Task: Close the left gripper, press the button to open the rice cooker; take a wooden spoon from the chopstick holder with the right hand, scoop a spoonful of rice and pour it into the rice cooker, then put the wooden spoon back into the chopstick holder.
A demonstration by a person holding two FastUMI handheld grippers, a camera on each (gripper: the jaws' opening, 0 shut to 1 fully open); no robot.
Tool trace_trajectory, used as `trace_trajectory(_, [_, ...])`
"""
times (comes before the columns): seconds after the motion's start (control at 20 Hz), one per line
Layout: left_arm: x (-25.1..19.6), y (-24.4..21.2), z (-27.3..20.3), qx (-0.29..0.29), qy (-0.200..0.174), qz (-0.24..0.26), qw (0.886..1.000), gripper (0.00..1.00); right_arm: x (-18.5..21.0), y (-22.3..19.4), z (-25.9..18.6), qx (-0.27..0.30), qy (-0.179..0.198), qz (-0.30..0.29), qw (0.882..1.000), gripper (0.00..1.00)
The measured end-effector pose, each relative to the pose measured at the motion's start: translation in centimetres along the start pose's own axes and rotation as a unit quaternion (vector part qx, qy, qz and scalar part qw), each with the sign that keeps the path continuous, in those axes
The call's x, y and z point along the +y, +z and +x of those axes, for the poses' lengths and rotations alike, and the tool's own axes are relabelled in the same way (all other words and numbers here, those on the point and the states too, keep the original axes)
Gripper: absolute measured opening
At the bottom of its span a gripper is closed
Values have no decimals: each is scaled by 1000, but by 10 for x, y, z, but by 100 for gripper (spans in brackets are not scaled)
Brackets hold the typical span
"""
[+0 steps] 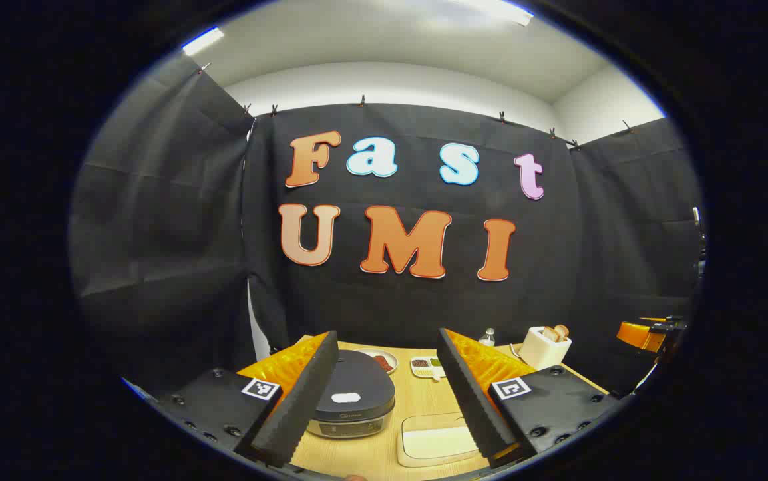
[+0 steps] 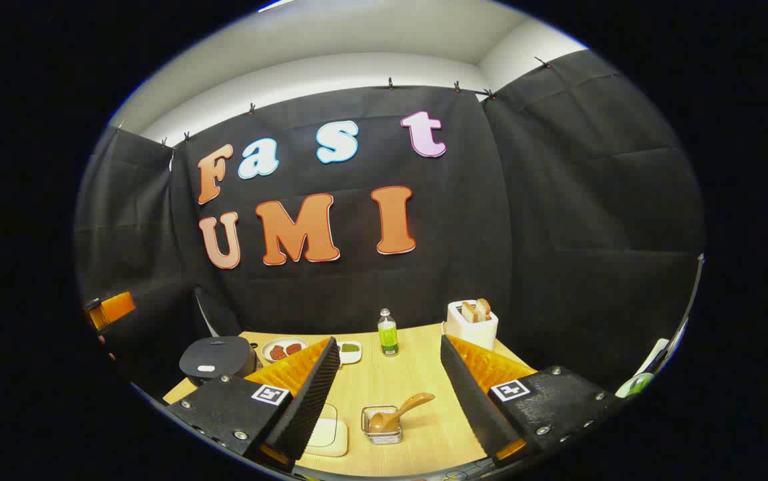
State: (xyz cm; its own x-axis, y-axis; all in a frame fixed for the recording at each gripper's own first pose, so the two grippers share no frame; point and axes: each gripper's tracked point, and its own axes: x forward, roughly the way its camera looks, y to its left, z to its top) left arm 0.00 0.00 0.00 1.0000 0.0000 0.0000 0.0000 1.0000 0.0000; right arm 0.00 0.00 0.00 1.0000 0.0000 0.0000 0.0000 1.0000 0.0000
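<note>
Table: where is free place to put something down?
Bare wood lies between the green bottle and the chopstick holder, and right of the holder, below the toaster. It is crowded at the back left, around the rice cooker, red-food plate and small dish.

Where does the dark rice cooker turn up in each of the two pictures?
Left gripper view: the rice cooker sits low and left of centre, lid shut, partly behind one finger of that hand-held gripper.
Right gripper view: the rice cooker is small, at the far left of the table.
Shared landmark: the white toaster at the table's back right, with bread in its slots.
</note>
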Motion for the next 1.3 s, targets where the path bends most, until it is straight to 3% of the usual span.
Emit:
trace_trajectory(0.05, [1,-1,0,4,-1,-5,1000,98,0,3,0,-3,-2,-3,1000,94])
trace_trajectory(0.4, [15,1,9,16,17,-15,1000,100,-8,14,6,-19,-11,-51,998,94])
trace_trajectory(0.75, [3,0,18,20,6,-6,1000,99,-10,16,12,-22,-6,-38,999,94])
trace_trajectory(1.3, [19,5,28,19,30,4,999,96,0,17,24,-22,4,-39,999,95])
